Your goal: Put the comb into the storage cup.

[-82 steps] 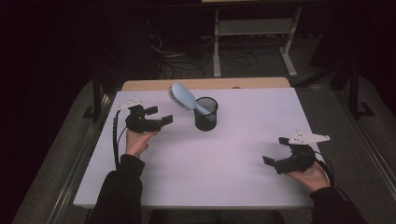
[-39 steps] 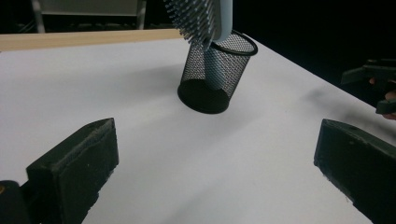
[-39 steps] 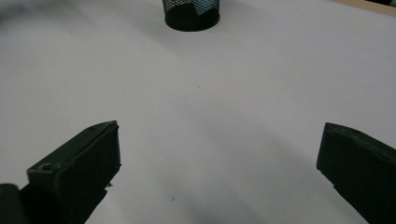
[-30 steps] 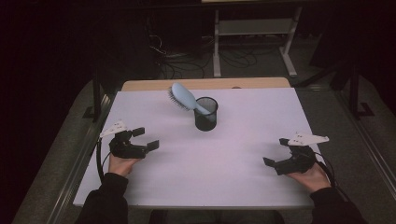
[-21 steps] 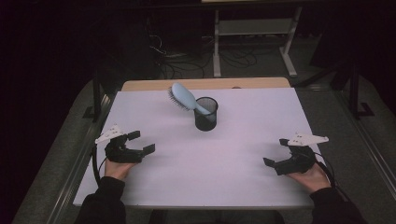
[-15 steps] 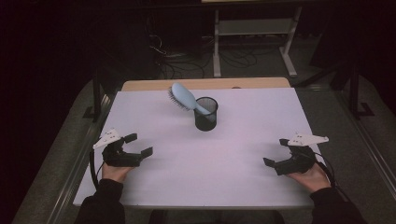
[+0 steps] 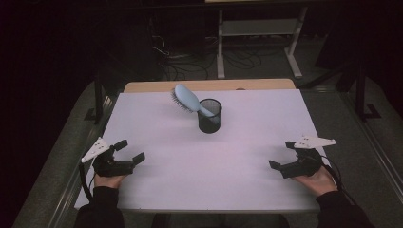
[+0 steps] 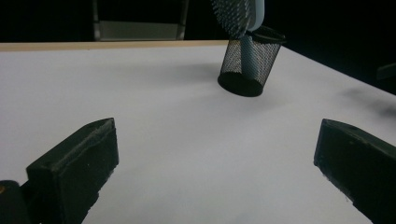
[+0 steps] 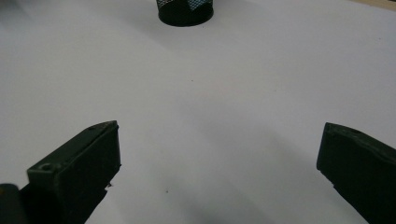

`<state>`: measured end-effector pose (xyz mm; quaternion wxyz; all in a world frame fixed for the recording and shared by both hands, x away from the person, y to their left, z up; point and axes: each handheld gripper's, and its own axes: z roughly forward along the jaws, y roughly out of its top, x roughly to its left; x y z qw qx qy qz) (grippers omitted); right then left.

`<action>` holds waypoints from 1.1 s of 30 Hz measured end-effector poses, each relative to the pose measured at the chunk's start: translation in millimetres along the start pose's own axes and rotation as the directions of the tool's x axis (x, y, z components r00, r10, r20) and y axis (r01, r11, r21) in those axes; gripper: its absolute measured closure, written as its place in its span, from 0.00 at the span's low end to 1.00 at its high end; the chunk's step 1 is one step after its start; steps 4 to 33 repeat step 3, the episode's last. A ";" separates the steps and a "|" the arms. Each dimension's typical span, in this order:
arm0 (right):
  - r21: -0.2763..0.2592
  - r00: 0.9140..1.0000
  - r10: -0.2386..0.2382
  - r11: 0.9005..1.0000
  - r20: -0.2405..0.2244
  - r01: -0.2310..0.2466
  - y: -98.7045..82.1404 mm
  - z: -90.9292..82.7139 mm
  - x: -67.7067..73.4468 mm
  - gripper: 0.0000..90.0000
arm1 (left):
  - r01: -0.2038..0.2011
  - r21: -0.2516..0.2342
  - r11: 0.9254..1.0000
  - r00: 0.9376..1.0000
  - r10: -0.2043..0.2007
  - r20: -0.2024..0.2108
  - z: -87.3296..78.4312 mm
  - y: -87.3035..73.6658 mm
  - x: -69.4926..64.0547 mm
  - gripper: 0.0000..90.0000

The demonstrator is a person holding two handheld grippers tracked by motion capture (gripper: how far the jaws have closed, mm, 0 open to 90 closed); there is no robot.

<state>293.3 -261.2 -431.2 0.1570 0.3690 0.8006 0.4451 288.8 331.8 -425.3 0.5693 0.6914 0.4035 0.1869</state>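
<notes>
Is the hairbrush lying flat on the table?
No, the hairbrush stands handle-down in the black mesh cup, its bristle head leaning out over the rim.

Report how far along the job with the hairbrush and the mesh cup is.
Done, by the look of it: the blue hairbrush stands handle-down in the black mesh cup, leaning left. In hand: nothing; the left gripper and right gripper rest open near the table's front corners, far from the cup. Nothing visibly remains.

One black round wire-mesh cup [image 7: 209, 115], one light blue plastic hairbrush [image 7: 187, 98], one white rectangular table [image 7: 157, 180], two black two-jaw grippers, left gripper [image 7: 130, 151], right gripper [image 7: 282, 155]
</notes>
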 end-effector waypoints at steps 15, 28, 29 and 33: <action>0.001 1.000 0.007 1.000 0.000 -0.007 -1.1 0.5 -1.7 0.00 | 0.004 0.004 1.000 1.000 -0.004 0.000 0.3 -1.1 2.0 0.00; 0.001 1.000 0.007 1.000 0.000 -0.007 -1.1 0.5 -1.7 0.00 | 0.004 0.004 1.000 1.000 -0.004 0.000 0.3 -1.1 2.0 0.00; 0.001 1.000 0.007 1.000 0.000 -0.007 -1.1 0.5 -1.7 0.00 | 0.004 0.004 1.000 1.000 -0.004 0.000 0.3 -1.1 2.0 0.00; 0.001 1.000 0.007 1.000 0.000 -0.007 -1.1 0.5 -1.7 0.00 | 0.004 0.004 1.000 1.000 -0.004 0.000 0.3 -1.1 2.0 0.00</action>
